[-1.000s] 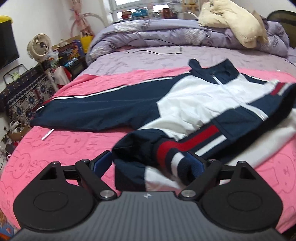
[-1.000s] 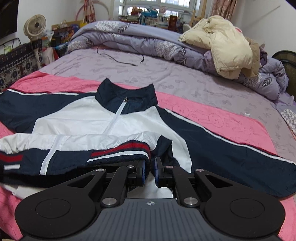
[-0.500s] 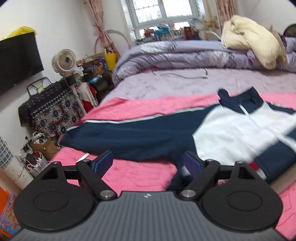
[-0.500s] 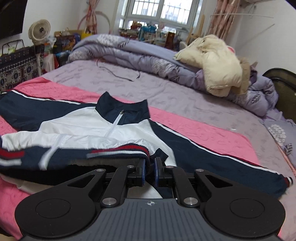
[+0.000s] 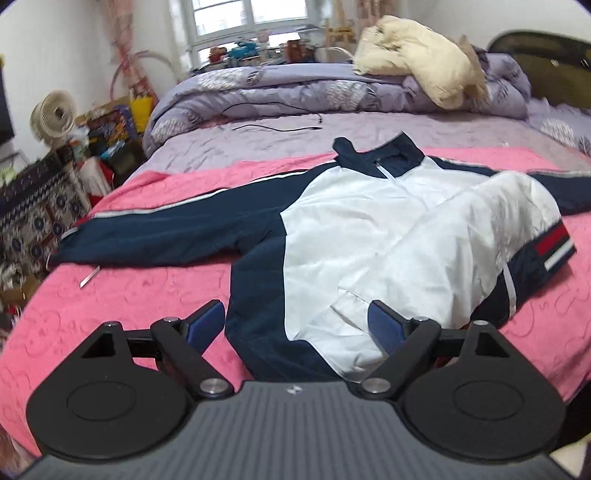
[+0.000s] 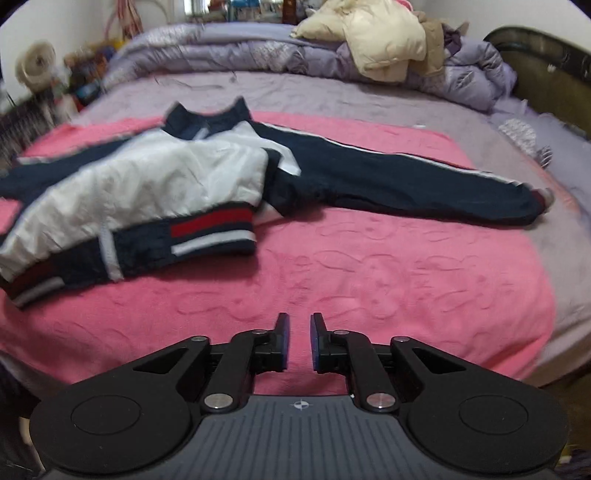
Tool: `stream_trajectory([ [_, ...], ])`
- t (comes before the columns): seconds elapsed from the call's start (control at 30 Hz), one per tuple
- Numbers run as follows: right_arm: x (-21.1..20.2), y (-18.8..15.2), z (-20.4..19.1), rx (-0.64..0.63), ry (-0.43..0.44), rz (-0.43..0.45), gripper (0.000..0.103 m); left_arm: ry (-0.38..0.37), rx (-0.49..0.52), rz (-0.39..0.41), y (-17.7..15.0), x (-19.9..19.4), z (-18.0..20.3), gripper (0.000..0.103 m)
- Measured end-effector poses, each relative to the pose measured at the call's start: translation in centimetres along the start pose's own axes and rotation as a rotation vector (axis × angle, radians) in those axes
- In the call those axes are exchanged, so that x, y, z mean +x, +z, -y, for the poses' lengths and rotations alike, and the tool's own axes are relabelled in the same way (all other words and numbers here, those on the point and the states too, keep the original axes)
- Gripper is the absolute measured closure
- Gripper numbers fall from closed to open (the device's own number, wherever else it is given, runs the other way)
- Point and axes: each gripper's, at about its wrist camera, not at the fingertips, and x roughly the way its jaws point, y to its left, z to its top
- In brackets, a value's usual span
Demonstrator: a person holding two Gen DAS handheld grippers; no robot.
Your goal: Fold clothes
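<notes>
Pink embossed blanket point(image 5: 147, 295) spread across the near half of the bed. Pale lilac quilted bedsheet point(image 5: 288, 144) beyond it, toward 12 o'clock. Thin black cable point(image 5: 280, 127) lying on that sheet. Bunched purple patterned duvet point(image 5: 295, 88) along the far edge, with a crumpled cream padded coat point(image 5: 417, 74) on top at 1 o'clock. Small white round desk fan point(image 5: 55, 118) at 10 o'clock, beside cluttered colourful boxes point(image 5: 110, 125). Dark curved headboard point(image 6: 546, 77) at 2 o'clock. Bright window point(image 5: 251, 22) at 12 o'clock.

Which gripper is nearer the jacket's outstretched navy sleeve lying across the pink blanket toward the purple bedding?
Right. The right gripper hovers over bare blanket in front of that sleeve; the left gripper straddles the jacket's body on the opposite side.
</notes>
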Motion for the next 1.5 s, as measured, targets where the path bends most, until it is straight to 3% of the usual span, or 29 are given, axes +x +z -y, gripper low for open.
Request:
stream_trajectory([
  [0.03, 0.2, 0.2, -0.4, -0.014, 0.008, 0.029, 0.069, -0.011, -0.010, 0.002, -0.1, -0.4, -0.2, 0.016],
  [0.07, 0.4, 0.4, -0.8, -0.036, 0.011, 0.057, 0.055, -0.023, -0.018, 0.004, -0.2, -0.9, -0.5, 0.016],
  [0.1, 0.8, 0.5, -1.6, -0.079, 0.005, 0.081, 0.051, -0.036, -0.025, 0.006, -0.4, -1.3, -0.7, 0.016],
  [0.27, 4.8, 0.3, -6.1, -0.309, -0.059, 0.127, 0.049, -0.077, 0.172, 0.051, -2.4, -3.4, 1.5, 0.013],
  [0.4, 7.7, 0.6, -8.1, -0.378, -0.120, 0.156, 0.048, -0.075, 0.259, 0.026, -3.5, -2.3, 4.0, 0.013],
  [0.6, 9.0, 3.3, -8.0, -0.255, -0.094, 0.243, 0.049, -0.063, 0.319, 0.014, -4.0, -0.2, 6.7, 0.012],
  [0.8, 8.7, 7.4, -7.4, -0.133, 0.012, 0.292, 0.053, -0.101, 0.353, 0.027, -5.1, -0.9, 7.4, 0.011],
  [0.97, 10.0, 9.3, -6.8, -0.060, 0.038, 0.256, 0.053, 0.057, 0.345, 0.017, -4.9, 1.2, 7.2, 0.011],
  [1.03, 10.2, 9.3, -6.1, -0.028, 0.034, 0.244, 0.053, 0.114, 0.285, 0.008, -4.3, 2.2, 6.0, 0.009],
  [1.17, 11.3, 7.7, -5.4, -0.028, 0.020, 0.193, 0.053, 0.114, 0.115, -0.036, -2.8, 3.5, 2.9, 0.009],
  [1.23, 12.0, 7.0, -5.2, 0.000, 0.044, 0.151, 0.071, 0.111, 0.066, -0.044, -2.3, 3.6, 2.0, 0.009],
  [1.27, 12.4, 7.0, -4.9, 0.032, 0.072, 0.130, 0.090, 0.110, 0.042, -0.048, -2.1, 3.7, 1.6, 0.009],
  [1.37, 12.0, 7.2, -4.6, 0.115, 0.114, 0.140, 0.094, 0.123, 0.008, -0.033, -1.6, 3.3, 0.5, 0.009],
  [1.5, 8.9, 8.1, -4.4, 0.157, 0.150, 0.220, 0.095, 0.142, 0.057, -0.010, -1.3, 2.5, -0.1, 0.009],
])
